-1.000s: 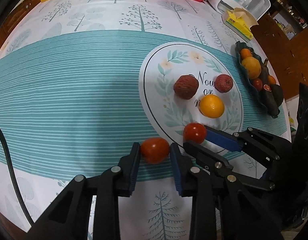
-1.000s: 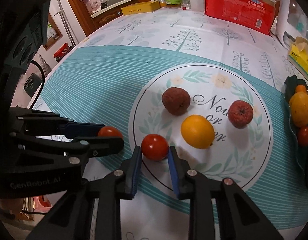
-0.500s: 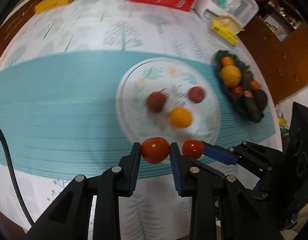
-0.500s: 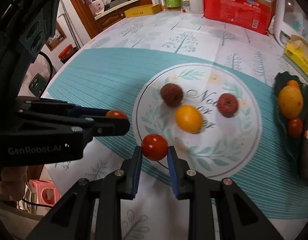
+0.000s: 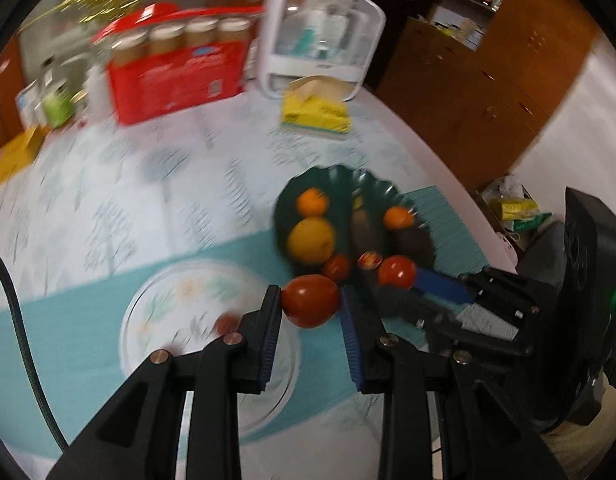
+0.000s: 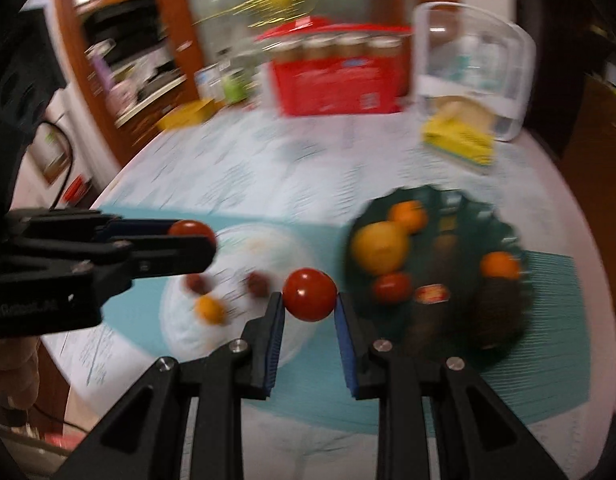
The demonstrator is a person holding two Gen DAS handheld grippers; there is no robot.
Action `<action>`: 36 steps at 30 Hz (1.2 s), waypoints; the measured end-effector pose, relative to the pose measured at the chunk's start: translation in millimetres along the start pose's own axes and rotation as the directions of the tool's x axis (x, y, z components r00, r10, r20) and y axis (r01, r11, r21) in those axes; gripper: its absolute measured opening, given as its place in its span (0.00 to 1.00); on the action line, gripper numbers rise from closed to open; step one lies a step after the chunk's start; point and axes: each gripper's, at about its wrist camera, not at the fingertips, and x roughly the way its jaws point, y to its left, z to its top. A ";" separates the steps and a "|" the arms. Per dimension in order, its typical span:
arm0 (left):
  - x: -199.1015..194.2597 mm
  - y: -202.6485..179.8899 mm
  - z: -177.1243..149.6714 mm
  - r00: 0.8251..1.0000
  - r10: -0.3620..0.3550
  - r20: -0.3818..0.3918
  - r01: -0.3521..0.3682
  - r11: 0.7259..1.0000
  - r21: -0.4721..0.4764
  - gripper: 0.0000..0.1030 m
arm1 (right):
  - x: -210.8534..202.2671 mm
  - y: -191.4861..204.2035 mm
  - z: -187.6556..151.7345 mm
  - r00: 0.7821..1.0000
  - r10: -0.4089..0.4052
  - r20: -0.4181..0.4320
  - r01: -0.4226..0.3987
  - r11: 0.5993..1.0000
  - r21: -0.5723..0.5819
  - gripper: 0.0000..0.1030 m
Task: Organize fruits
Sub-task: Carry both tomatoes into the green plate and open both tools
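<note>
In the left wrist view, the left gripper [image 5: 310,307] is clenching one tomato [image 5: 310,300] clear of the table, likely carrying it to the green dish [image 5: 372,184] at one o'clock, which is holding about seven fruits. In the right wrist view, the right gripper [image 6: 309,303] is grasping a second tomato [image 6: 310,294]; three fruits are lying on the round mat [image 6: 264,240] at nine o'clock.

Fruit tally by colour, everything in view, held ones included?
Red tomatoes: 3
Orange or yellow fruit: 4
Dark red fruit: 2
Dark fruit, blurred: about 2
Total: about 11
</note>
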 end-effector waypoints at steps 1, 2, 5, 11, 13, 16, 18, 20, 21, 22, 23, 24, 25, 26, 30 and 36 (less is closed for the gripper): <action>6.3 -7.3 8.8 1.000 -0.001 0.003 0.001 1.000 0.016 0.27 | -1.0 -9.4 3.1 1.000 -0.018 0.005 0.018 1.000 0.014 0.25; 11.8 -12.5 14.3 1.000 0.004 0.005 -0.004 1.000 0.027 0.27 | -1.7 -23.4 8.7 0.998 -0.055 0.010 0.055 0.998 0.032 0.25; 36.3 -29.0 34.5 1.000 0.015 -0.004 -0.015 0.999 0.048 0.27 | 1.0 -60.7 24.7 0.992 -0.124 0.012 0.123 0.989 0.081 0.25; 92.7 -41.8 70.3 0.998 0.055 -0.044 -0.052 0.998 0.046 0.27 | 18.2 -121.8 48.5 0.986 -0.169 -0.014 0.168 0.967 0.189 0.25; 111.6 -41.3 78.1 0.996 0.066 -0.067 -0.063 0.997 0.035 0.27 | 28.6 -135.9 52.9 0.983 -0.181 -0.032 0.184 0.962 0.203 0.25; 134.9 -41.2 81.1 0.992 0.080 -0.101 -0.078 0.997 0.027 0.27 | 45.6 -148.3 53.8 0.982 -0.179 -0.062 0.188 0.958 0.216 0.25; 149.3 -41.2 80.8 0.988 0.093 -0.123 -0.090 0.995 0.031 0.27 | 59.1 -155.2 53.9 0.982 -0.168 -0.083 0.183 0.958 0.222 0.25; 160.5 -40.0 79.6 0.984 0.102 -0.143 -0.098 0.995 0.030 0.27 | 72.0 -158.6 52.2 0.982 -0.157 -0.106 0.177 0.958 0.225 0.25; 167.4 -38.8 78.3 0.982 0.105 -0.158 -0.102 0.994 0.028 0.27 | 77.5 -159.6 51.5 0.982 -0.152 -0.114 0.175 0.958 0.226 0.25; 172.9 -37.8 77.3 0.979 0.109 -0.171 -0.106 0.994 0.027 0.27 | 82.8 -160.4 51.2 0.982 -0.146 -0.121 0.171 0.959 0.227 0.25; 176.9 -37.5 76.4 0.978 0.111 -0.179 -0.108 0.994 0.027 0.27 | 88.5 -161.4 50.9 0.981 -0.141 -0.129 0.168 0.959 0.227 0.25; 181.1 -36.8 75.4 0.976 0.113 -0.187 -0.110 0.994 0.029 0.27 | 92.7 -161.7 50.7 0.981 -0.138 -0.137 0.166 0.959 0.228 0.25; 183.0 -36.9 75.1 0.975 0.115 -0.191 -0.111 0.993 0.031 0.27 | 97.3 -161.5 50.2 0.981 -0.133 -0.145 0.164 0.959 0.229 0.25; 185.3 -36.9 74.9 0.974 0.117 -0.195 -0.113 0.993 0.034 0.27 | 101.4 -161.5 49.3 0.980 -0.126 -0.152 0.159 0.960 0.231 0.25; 192.2 -36.7 74.5 0.969 0.132 -0.207 -0.125 0.991 0.048 0.28 | 113.9 -158.4 46.9 0.978 -0.115 -0.173 0.151 0.965 0.216 0.26; 196.3 -34.9 71.9 0.966 0.156 -0.204 -0.145 0.987 0.066 0.38 | 125.5 -151.9 47.7 0.975 -0.117 -0.191 0.151 0.973 0.173 0.32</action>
